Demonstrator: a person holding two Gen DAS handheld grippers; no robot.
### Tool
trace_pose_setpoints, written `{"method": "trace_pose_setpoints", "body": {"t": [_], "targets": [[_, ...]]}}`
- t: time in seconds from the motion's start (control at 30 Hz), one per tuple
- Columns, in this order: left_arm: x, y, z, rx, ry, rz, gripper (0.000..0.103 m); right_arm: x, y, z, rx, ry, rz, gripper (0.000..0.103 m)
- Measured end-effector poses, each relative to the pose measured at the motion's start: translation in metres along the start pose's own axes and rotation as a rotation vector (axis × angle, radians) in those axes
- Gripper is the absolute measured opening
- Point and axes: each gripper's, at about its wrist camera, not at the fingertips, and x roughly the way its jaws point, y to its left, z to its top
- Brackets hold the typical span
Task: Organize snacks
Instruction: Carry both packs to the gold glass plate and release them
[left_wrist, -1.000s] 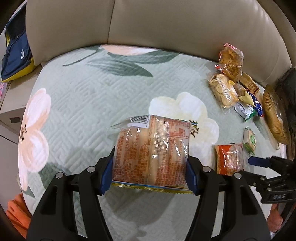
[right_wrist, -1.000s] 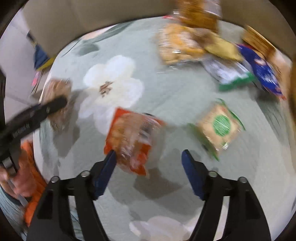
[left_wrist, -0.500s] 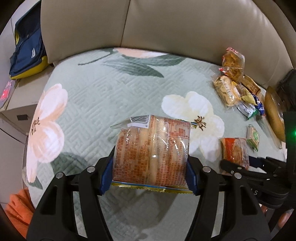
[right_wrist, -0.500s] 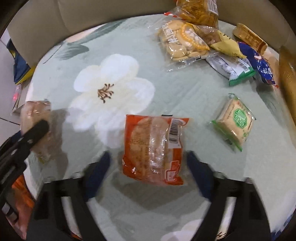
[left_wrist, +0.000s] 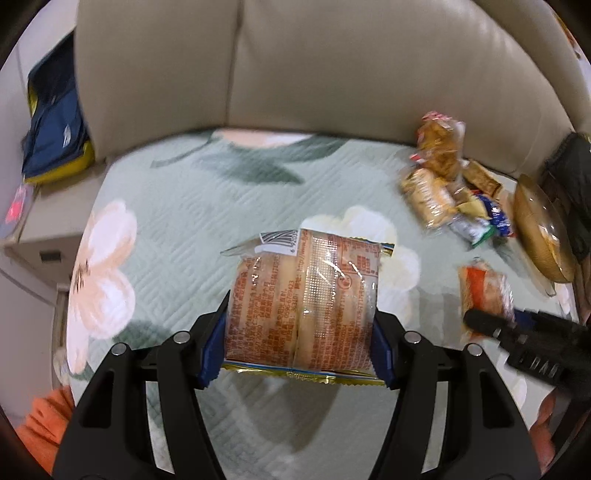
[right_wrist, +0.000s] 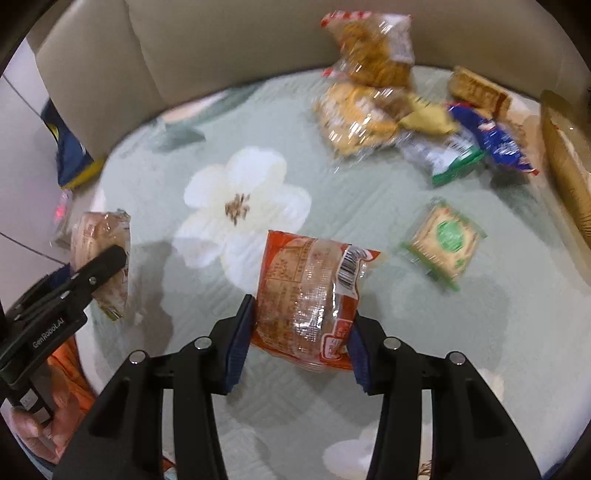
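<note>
Left wrist view: your left hand-held gripper (left_wrist: 301, 345) pinches the pale bun packet (left_wrist: 303, 302) between its blue pads exactly as a second ago, now carried slightly higher over the floral quilted sofa seat (left_wrist: 192, 206); at the right edge your right hand-held gripper (left_wrist: 491, 319) has arrived at the orange bun packet (left_wrist: 482, 291). Right wrist view: the right hand-held gripper (right_wrist: 301, 332), a second ago spread wide around this orange bun packet (right_wrist: 310, 299), is closing, both pads against its sides and the packet apparently just clear of the seat. The green-label cracker packet (right_wrist: 443, 240) lies just beside it; the snack pile (right_wrist: 388, 103) and woven basket (right_wrist: 565, 155) sit beyond. Judgement: both hands are now loaded, so delivery is probably next.
</note>
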Motion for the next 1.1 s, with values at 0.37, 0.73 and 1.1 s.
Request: {"method": "trace_pose_setpoints", "body": {"t": [0.37,0.73,1.1], "targets": [[-0.001,-0.131,0.075,0.202,-0.009,-0.138,0.063,-0.077,-0.135,0.038,0.254,-0.18,0.028,0.046],[0.014,-0.347,0.145,0.397,-0.008,-0.387,0.065,-0.16,-0.282,0.061,0.469,-0.365,-0.205,0.046],[0.052,-0.297,0.1,0.43,0.064,-0.285,0.09,-0.12,-0.341,0.028,0.559,-0.268,-0.264,0.072]]}}
